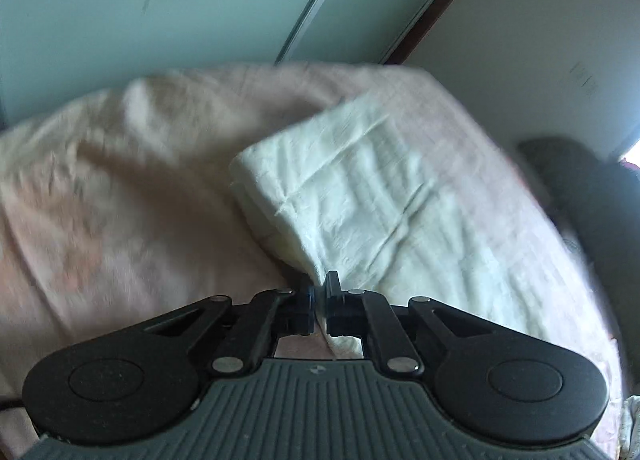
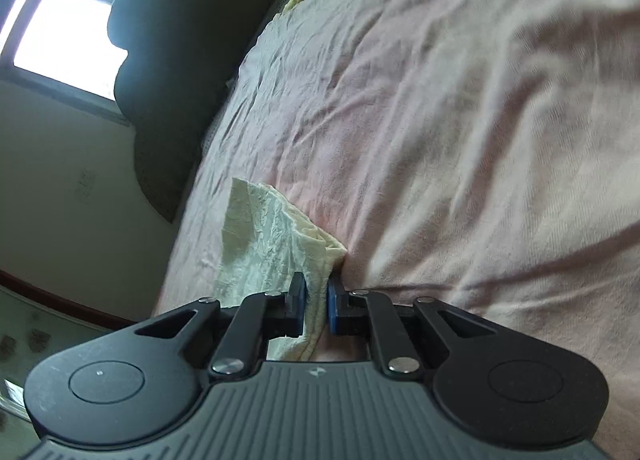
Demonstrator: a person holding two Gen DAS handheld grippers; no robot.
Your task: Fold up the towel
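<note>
Right wrist: rumpled pink bedsheet, bright window, dark headboard

The towel is lying folded on a pink bedsheet, cream-white and crinkled, with creases crossing its top. Its 2 near corners are rising off the sheet, each one pinched into a bunch.

Each camera sits just behind its own gripper, looking forward and downward along the fingers, close above the bed. The left view faces a wall at twelve o'clock; the right view has a window at ten o'clock. Both share the sheet and the towel, pinched at six o'clock.
</note>
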